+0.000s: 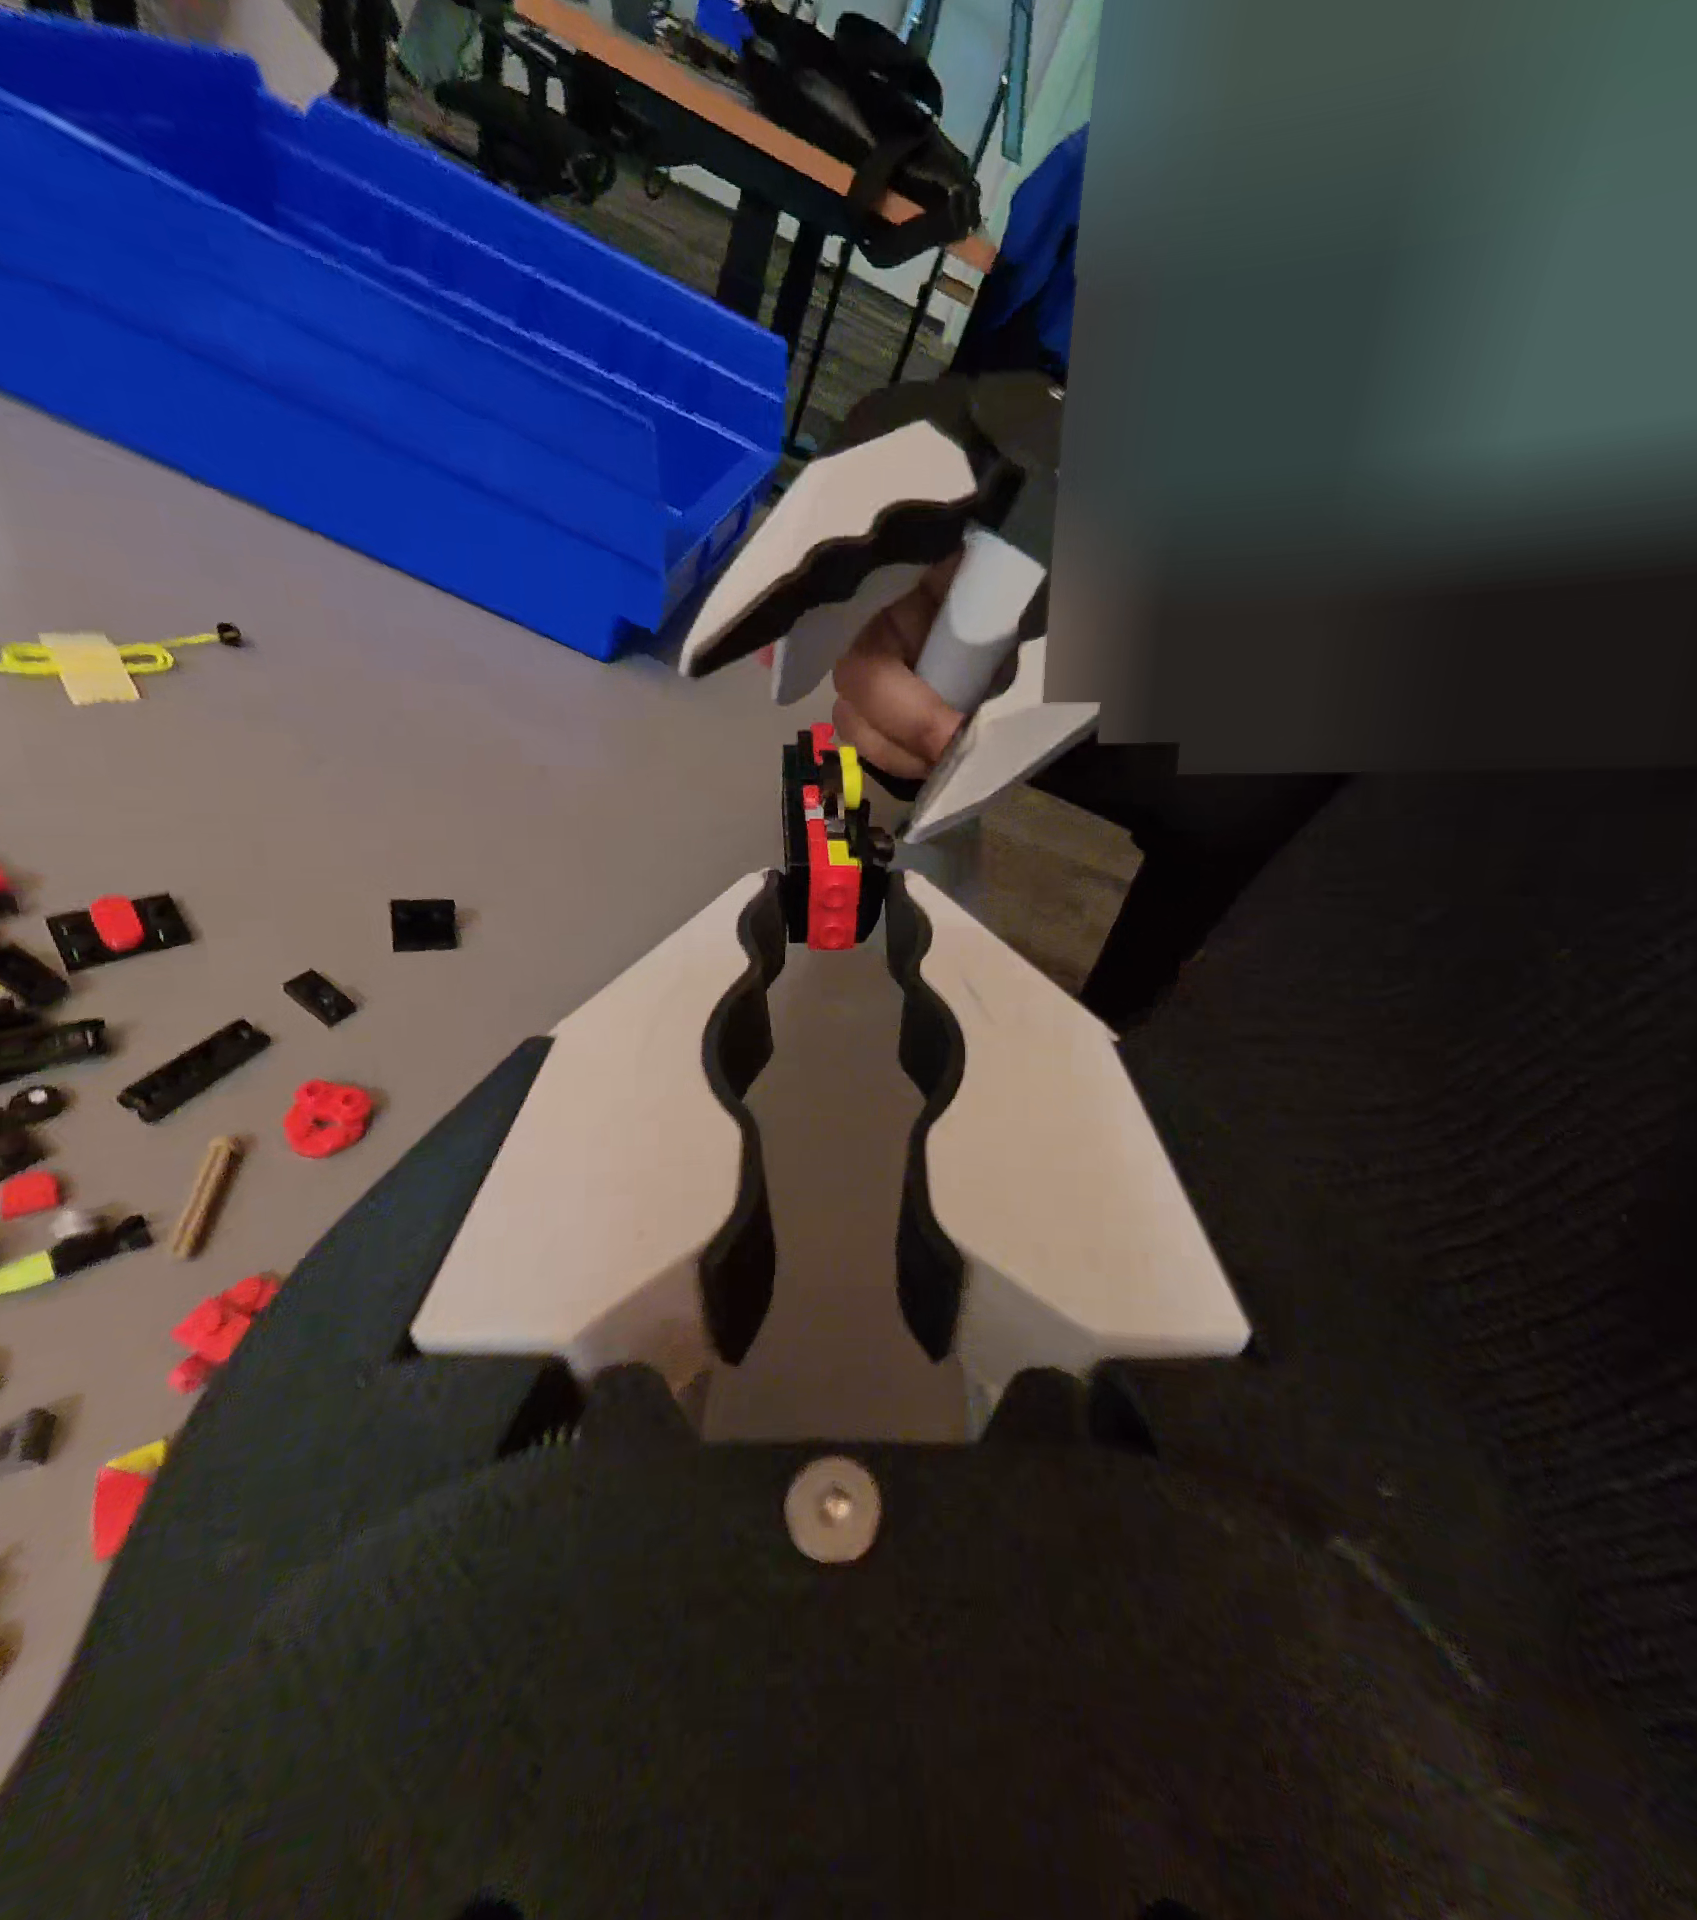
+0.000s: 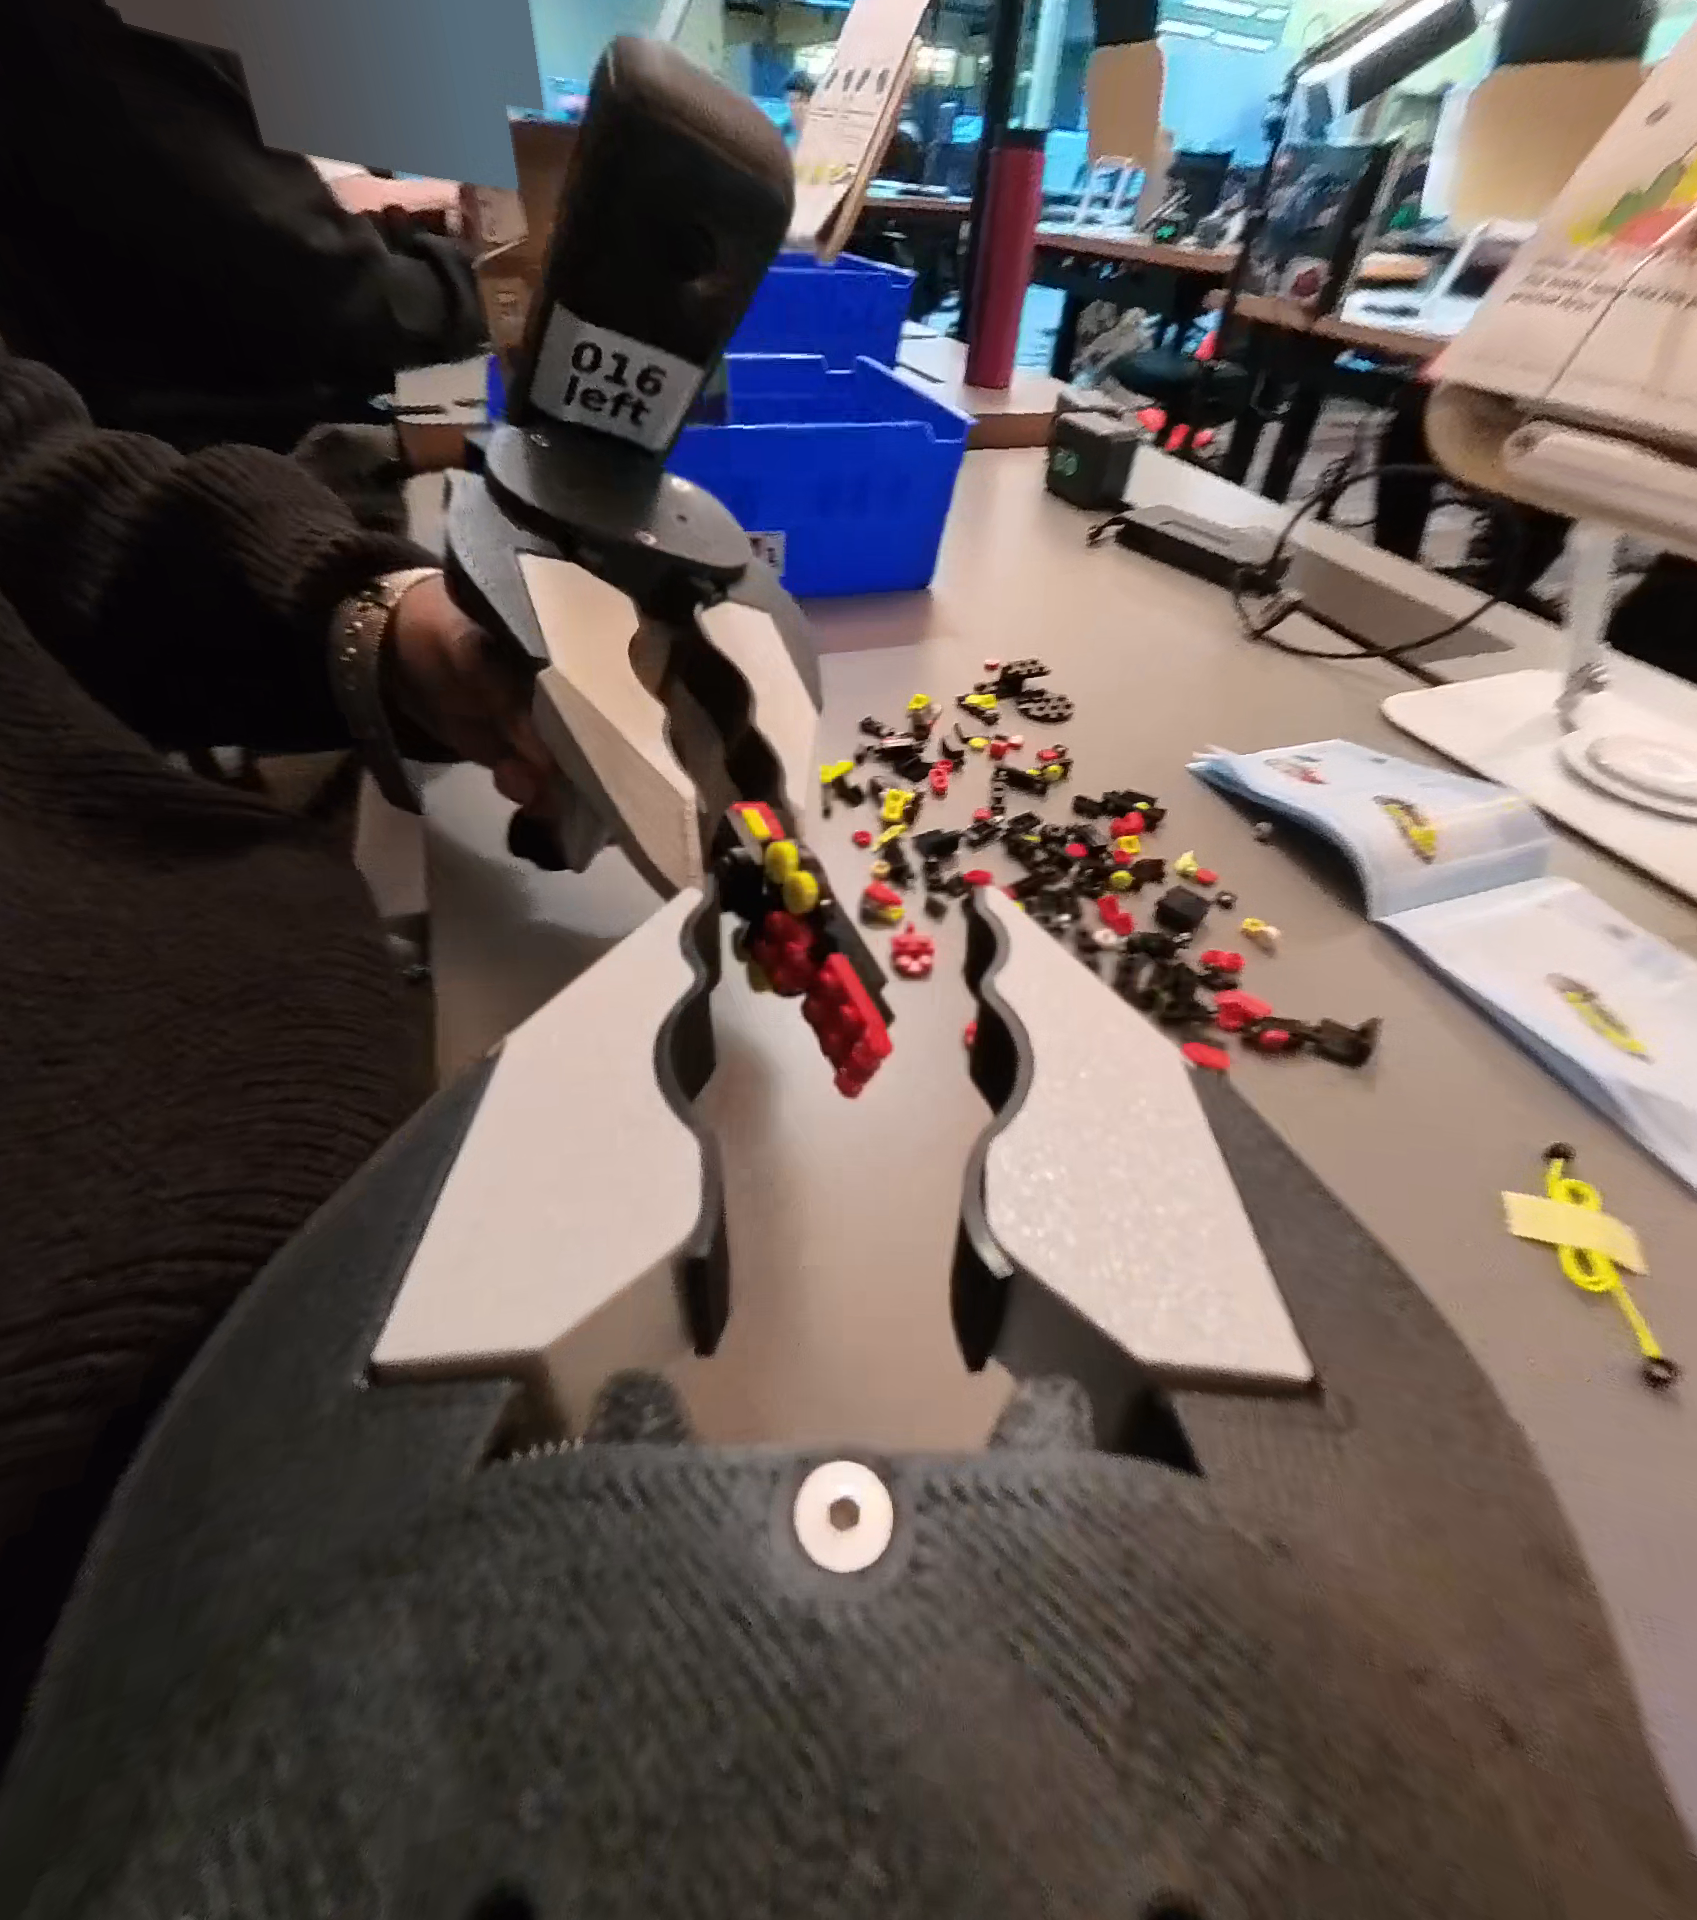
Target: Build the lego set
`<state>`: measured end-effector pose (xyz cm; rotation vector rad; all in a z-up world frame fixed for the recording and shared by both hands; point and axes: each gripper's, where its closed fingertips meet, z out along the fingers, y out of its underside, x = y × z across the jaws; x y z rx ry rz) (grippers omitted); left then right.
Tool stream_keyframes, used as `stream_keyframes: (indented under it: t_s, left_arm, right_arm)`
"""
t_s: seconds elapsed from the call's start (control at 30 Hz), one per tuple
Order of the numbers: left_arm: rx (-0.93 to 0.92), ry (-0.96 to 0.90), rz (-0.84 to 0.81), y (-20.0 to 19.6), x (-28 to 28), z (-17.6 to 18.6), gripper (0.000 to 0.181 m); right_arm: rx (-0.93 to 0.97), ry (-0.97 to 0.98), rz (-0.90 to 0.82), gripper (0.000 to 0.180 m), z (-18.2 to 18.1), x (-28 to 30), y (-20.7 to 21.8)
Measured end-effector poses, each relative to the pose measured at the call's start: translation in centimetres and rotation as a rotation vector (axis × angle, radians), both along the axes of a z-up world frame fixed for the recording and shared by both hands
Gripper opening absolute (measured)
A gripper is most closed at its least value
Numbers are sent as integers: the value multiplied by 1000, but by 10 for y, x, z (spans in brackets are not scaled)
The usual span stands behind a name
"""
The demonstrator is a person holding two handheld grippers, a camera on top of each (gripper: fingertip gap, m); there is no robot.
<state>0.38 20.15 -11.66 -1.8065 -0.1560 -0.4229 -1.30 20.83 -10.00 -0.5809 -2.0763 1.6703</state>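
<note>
Grey table [image 2: 1343, 1195] — lego model [image 1: 828, 862] pinched in left tongs [image 1: 831, 902], right tongs [image 2: 839, 914] agape alongside

White sticker [image 2: 608, 392] with printed characters on the black handle of the left gripper [image 2: 709, 821]. Open instruction booklet [image 2: 1509, 935] on desk, print too small to read. Tilted printed page [image 2: 1675, 229] on stand at far right, blurred, probably instructions. Nothing legible in left wrist view.

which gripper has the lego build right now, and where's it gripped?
The left gripper holds the partly built lego assembly, pinched at its red end between the fingers' tips. The right gripper is open, fingers either side of the assembly, holding nothing.
</note>
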Motion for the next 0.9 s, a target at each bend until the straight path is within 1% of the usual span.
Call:
stream_keyframes:
  t_s: [0.17,0.43,0.47,0.6,0.8,0.9]
  left_arm:
    - [-3,61,-41,1,8,-1,17]
    - [-13,93,-74,2,16,-3,17]
    - [-14,89,-83,1,17,-4,17]
    - [-28,99,-99,2,21,-6,17]
    - [-73,81,-119,2,25,-13,16]
    - [-67,81,-110,2,24,-13,17]
  right_arm:
    - [-26,-72,81,42,-4,9,-6]
    - [-61,-137,173,32,-6,20,-13]
    - [-71,-149,180,27,-5,21,-13]
    - [-79,-192,226,19,-8,26,-15]
    - [-39,-230,256,19,-18,31,-17]
    - [-46,-232,253,18,-17,30,-15]
